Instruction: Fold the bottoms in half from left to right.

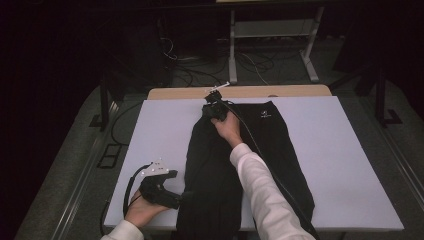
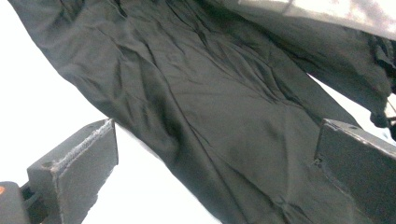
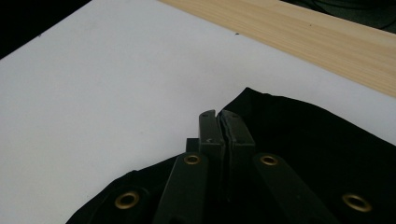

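A black garment [image 1: 280,150] lies lengthwise on a white board [image 1: 340,150], with a small white logo near its far end. My right gripper [image 1: 212,111] is at the garment's far left corner. In the right gripper view the gripper [image 3: 219,114] has its jaws pressed together on the edge of the black cloth [image 3: 303,135]. My left gripper [image 1: 182,197] sits at the garment's near left edge, held low by a hand. Seen from its own camera, the left gripper [image 2: 217,126] is wide open, with wrinkled dark fabric [image 2: 210,70] between and beyond the jaws.
The board rests on a wooden table whose far edge [image 1: 250,92] shows past it. A cable [image 1: 270,165] from the right gripper trails across the garment beside a white sleeve. Beyond the table stand a metal frame [image 1: 232,50] and floor cables [image 1: 190,75].
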Demonstrator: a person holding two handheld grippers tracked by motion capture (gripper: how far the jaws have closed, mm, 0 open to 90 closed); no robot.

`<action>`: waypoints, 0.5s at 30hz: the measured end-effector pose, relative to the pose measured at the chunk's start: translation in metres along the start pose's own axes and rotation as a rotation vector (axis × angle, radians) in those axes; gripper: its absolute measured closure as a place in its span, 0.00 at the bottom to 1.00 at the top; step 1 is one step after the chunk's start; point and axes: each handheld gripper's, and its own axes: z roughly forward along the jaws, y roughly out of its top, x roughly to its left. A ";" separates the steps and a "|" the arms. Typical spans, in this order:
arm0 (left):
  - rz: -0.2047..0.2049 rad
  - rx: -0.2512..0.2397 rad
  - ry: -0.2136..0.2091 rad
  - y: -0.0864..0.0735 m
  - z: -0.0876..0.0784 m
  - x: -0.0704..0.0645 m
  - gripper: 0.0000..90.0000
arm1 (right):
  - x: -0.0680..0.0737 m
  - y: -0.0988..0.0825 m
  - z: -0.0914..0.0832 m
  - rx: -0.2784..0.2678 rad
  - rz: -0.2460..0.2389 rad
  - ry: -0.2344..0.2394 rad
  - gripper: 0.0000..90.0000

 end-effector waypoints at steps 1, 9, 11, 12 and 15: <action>0.000 0.008 -0.006 -0.001 0.000 -0.001 0.00 | 0.000 0.000 -0.001 0.000 0.003 -0.004 0.96; 0.002 0.043 -0.039 -0.004 -0.005 -0.003 0.00 | 0.001 0.003 -0.007 -0.009 -0.001 0.002 0.96; 0.003 0.048 -0.043 -0.005 -0.007 -0.003 0.00 | 0.001 0.003 -0.008 -0.011 -0.001 0.001 0.96; 0.003 0.054 -0.043 -0.006 -0.008 -0.003 0.00 | 0.001 0.003 -0.009 -0.012 -0.004 0.001 0.96; -0.003 0.063 -0.048 -0.011 -0.010 -0.003 0.00 | 0.001 0.003 -0.010 -0.014 -0.003 -0.001 0.96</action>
